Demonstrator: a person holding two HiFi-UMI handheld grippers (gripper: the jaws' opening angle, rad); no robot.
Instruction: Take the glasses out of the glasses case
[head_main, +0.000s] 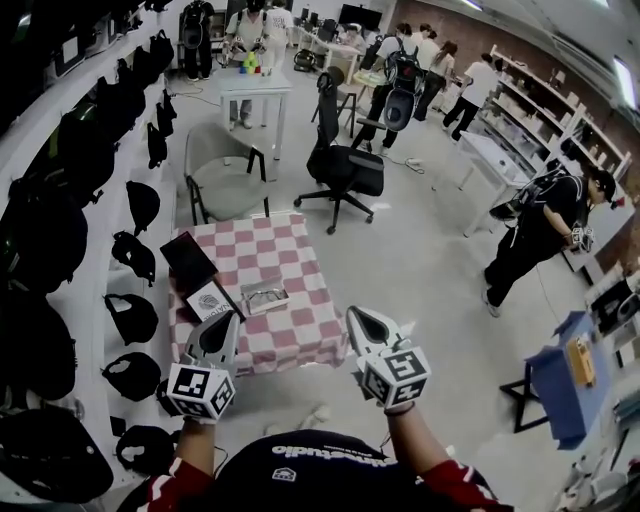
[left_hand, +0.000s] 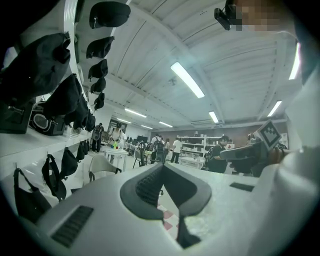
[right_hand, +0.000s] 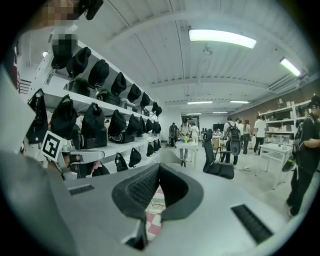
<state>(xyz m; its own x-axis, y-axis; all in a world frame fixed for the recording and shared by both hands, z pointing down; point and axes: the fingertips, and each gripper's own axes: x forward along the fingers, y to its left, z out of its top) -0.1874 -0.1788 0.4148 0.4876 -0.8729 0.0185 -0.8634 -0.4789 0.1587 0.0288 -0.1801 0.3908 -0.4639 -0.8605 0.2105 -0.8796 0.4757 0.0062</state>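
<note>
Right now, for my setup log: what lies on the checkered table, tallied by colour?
Black, flat case: 1
White, square piece: 1
Clear, glasses: 1
Total: 3

Two grippers are in view, the left gripper (head_main: 226, 322) and the right gripper (head_main: 358, 318), each carrying one marker cube. One checked tabletop (head_main: 300, 250) bears three things: one black case (head_main: 188, 262), one white box (head_main: 210, 300) and one pair of glasses (head_main: 264, 296). Beyond it stand two chairs, one grey chair (head_main: 225, 175) and one black office chair (head_main: 340, 165), and one white table (head_main: 265, 86).
</note>
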